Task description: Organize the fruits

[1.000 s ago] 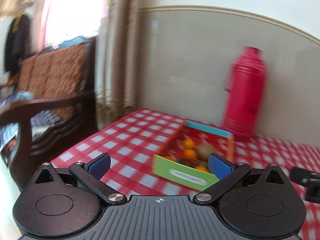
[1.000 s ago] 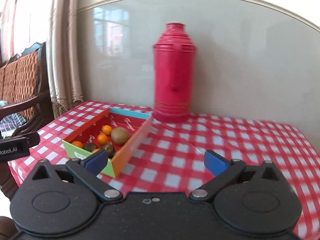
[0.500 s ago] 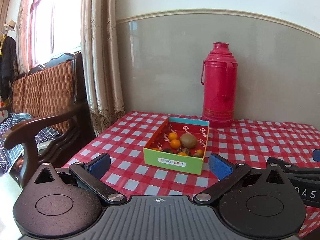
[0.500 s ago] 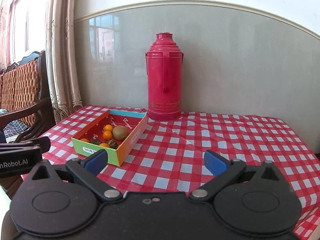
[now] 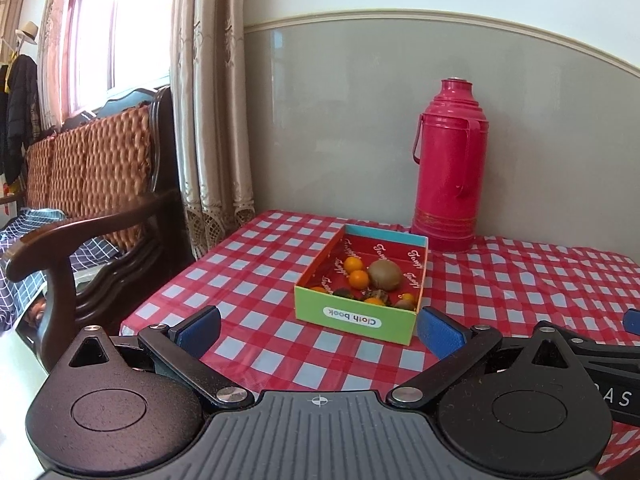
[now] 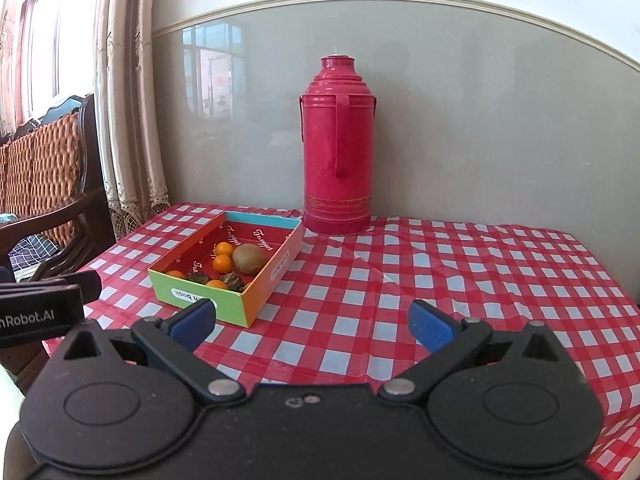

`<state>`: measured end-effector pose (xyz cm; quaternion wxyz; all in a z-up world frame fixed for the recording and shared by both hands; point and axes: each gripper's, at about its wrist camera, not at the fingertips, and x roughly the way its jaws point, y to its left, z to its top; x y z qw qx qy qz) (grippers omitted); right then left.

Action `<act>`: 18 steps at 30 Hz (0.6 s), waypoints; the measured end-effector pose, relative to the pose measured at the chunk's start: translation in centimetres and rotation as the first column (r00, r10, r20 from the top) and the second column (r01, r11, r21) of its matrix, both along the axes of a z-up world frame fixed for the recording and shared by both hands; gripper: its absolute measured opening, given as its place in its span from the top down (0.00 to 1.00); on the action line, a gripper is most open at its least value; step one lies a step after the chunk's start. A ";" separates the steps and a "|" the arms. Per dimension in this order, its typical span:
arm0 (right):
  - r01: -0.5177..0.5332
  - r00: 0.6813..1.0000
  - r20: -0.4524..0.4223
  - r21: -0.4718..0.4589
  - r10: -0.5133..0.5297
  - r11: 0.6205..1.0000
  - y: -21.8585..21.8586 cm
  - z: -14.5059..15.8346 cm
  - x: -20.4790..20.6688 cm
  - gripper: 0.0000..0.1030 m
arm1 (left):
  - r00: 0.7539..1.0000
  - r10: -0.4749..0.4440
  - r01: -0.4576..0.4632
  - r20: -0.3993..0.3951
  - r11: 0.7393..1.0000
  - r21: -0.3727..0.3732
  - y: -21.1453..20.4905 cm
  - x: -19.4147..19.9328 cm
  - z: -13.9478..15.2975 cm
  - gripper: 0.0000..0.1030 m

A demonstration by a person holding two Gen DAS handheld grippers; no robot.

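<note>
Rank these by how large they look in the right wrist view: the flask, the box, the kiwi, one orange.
1. flask
2. box
3. kiwi
4. orange
The box sits nearer the camera, yet the flask looks larger.

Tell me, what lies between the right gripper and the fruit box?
Only bare checked tablecloth; the right wrist view shows the right gripper open, short of the fruit box.

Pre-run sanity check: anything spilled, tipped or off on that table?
Nothing spilled or tipped. The fruit box sits flat on the checked tablecloth, its "Cloth book" label upside down to the cameras. Fruit is all inside it. The red thermos stands upright. The cloth shows a slight crease right of the box.
</note>
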<state>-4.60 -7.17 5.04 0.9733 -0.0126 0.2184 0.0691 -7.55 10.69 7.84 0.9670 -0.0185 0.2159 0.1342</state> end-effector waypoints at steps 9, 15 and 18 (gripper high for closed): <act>-0.011 1.000 -0.006 -0.003 0.011 1.000 0.3 -0.1 0.2 0.06 | 1.000 0.004 -0.004 -0.003 1.000 -0.002 0.2 0.2 0.0 0.00; -0.011 1.000 -0.006 -0.004 0.011 1.000 0.4 -0.2 0.3 0.06 | 1.000 0.004 -0.004 -0.009 1.000 -0.011 0.4 0.4 -0.1 0.00; -0.011 1.000 -0.006 -0.001 0.011 1.000 0.3 -0.1 0.3 0.06 | 1.000 0.006 -0.006 -0.007 1.000 -0.005 0.4 0.4 -0.1 0.00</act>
